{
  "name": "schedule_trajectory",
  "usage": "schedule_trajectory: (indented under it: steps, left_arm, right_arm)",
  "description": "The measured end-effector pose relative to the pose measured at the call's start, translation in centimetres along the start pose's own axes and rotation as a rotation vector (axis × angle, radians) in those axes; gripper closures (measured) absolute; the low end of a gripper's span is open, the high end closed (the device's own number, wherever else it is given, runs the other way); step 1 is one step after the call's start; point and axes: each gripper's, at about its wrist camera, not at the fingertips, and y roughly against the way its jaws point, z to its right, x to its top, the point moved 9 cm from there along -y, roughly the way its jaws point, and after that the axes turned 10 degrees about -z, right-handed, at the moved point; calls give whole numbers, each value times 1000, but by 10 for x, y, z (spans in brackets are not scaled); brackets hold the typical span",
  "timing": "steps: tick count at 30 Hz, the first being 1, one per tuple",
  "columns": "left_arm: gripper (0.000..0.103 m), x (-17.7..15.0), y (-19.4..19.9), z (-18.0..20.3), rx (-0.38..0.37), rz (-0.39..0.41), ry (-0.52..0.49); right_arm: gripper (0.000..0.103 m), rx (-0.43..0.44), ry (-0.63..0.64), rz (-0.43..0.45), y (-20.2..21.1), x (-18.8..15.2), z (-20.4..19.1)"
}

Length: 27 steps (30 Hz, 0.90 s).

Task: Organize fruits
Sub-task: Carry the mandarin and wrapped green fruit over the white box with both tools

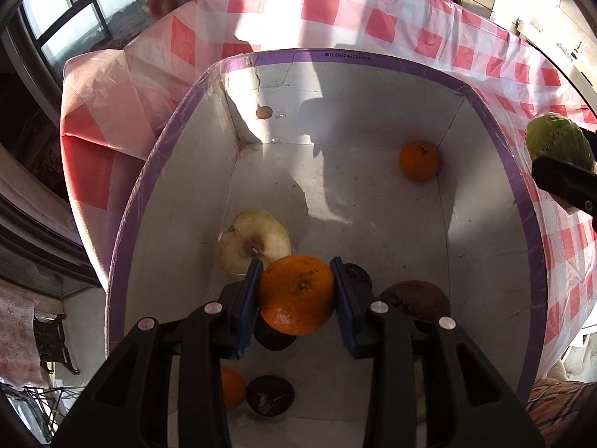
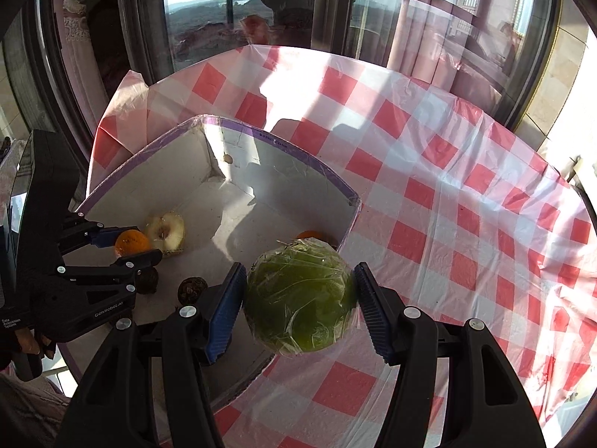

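Note:
My left gripper (image 1: pixel 296 293) is shut on an orange (image 1: pixel 296 295) and holds it low inside the white box with the purple rim (image 1: pixel 522 201). In the right wrist view the same left gripper (image 2: pixel 130 248) with its orange (image 2: pixel 130 243) shows at the left. My right gripper (image 2: pixel 298 295) is shut on a green fruit wrapped in clear film (image 2: pixel 300 296), held over the box's near right rim (image 2: pixel 350 201). That green fruit (image 1: pixel 556 138) also shows at the right edge of the left wrist view. A halved apple (image 1: pixel 255 242) lies cut side up beside the held orange.
In the box lie a small orange (image 1: pixel 418 161) in the far right corner, another orange (image 1: pixel 231 388) near the front, and several dark round fruits (image 1: pixel 270 395). The box stands on a red and white checked tablecloth (image 2: pixel 466 224). Windows (image 2: pixel 201 7) stand behind the table.

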Motion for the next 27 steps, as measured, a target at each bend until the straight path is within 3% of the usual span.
schedule_trajectory:
  steps: [15, 27]
  left_arm:
    - [66, -22, -15, -24, 19, -78, 35]
    - [66, -20, -22, -27, 3, -114, 44]
  right_arm:
    - [44, 69, 151, -57, -30, 13, -62]
    - [44, 53, 216, -124, -62, 17, -78]
